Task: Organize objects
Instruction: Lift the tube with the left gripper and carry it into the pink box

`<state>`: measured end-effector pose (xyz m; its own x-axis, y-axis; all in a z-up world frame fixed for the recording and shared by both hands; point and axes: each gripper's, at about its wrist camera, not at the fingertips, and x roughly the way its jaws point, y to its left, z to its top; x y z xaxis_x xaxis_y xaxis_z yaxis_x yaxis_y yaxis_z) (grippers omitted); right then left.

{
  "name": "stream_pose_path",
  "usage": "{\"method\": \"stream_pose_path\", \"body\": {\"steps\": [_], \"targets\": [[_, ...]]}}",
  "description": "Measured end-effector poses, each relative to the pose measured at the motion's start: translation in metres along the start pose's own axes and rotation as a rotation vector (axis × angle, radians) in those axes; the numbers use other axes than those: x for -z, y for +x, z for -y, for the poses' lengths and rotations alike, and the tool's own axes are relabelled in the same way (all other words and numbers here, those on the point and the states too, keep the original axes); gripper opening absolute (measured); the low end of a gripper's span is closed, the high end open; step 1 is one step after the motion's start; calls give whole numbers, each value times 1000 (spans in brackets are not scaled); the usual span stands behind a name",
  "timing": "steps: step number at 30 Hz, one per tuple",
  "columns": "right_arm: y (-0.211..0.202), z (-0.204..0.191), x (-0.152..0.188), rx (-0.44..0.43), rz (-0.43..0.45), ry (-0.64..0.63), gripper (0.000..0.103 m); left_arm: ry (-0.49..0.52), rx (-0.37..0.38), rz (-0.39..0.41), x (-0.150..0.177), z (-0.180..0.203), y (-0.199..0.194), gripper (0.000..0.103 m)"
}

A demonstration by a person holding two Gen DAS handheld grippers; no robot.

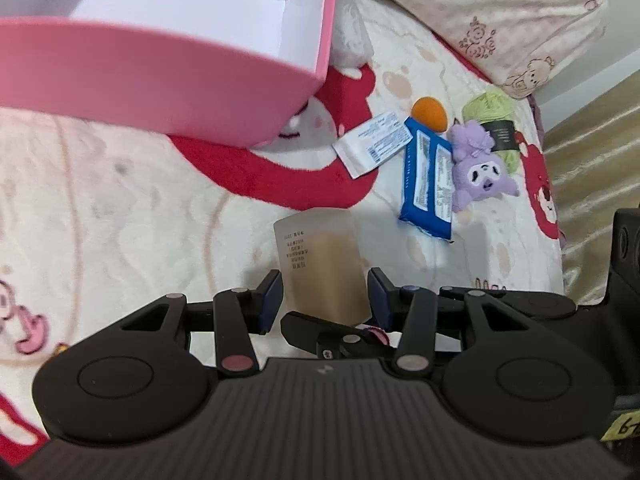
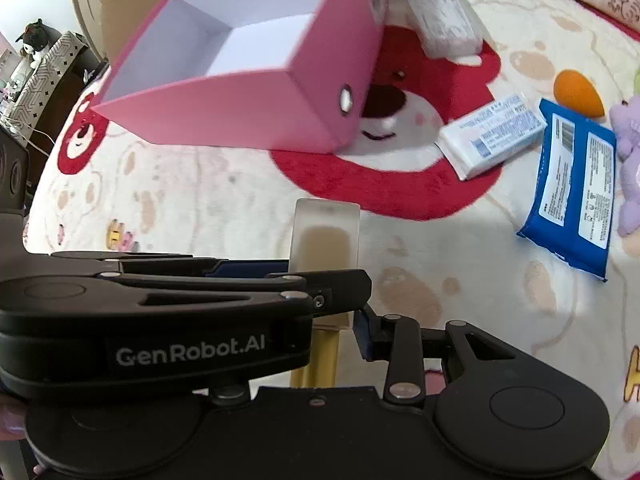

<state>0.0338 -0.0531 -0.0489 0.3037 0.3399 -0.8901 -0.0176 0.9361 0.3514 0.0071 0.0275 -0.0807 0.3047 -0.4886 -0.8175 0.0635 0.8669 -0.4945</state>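
A frosted bottle (image 1: 324,268) of beige liquid hangs above the bear-print blanket (image 1: 120,200). My left gripper (image 1: 324,280) is shut on it, one blue pad on each side. In the right wrist view the same bottle (image 2: 326,240) shows a gold cap at its near end. The left gripper (image 2: 324,276) crosses in from the left there. My right gripper (image 2: 328,336) is shut on the bottle's lower end, and its left finger is hidden behind the left gripper. An open pink box (image 1: 160,80) (image 2: 240,116) with a white inside lies beyond, to the upper left.
To the right on the blanket lie a white packet (image 2: 492,136), a blue packet (image 2: 572,192), an orange egg-shaped sponge (image 2: 578,92), a purple plush (image 1: 480,168) and green yarn (image 1: 492,108). A clear wrapped pack (image 2: 444,20) lies behind the box. A pillow (image 1: 500,20) lies at the far right.
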Motion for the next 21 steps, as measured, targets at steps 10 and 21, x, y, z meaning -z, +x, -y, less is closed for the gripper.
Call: {"method": "stream_pose_path", "body": {"steps": [10, 21], "targets": [[-43, -43, -13, 8, 54, 10, 41, 77, -15, -2, -21, 15, -60, 44], [-88, -67, -54, 56, 124, -19, 41, 164, -5, 41, -68, 40, -107, 44]]}}
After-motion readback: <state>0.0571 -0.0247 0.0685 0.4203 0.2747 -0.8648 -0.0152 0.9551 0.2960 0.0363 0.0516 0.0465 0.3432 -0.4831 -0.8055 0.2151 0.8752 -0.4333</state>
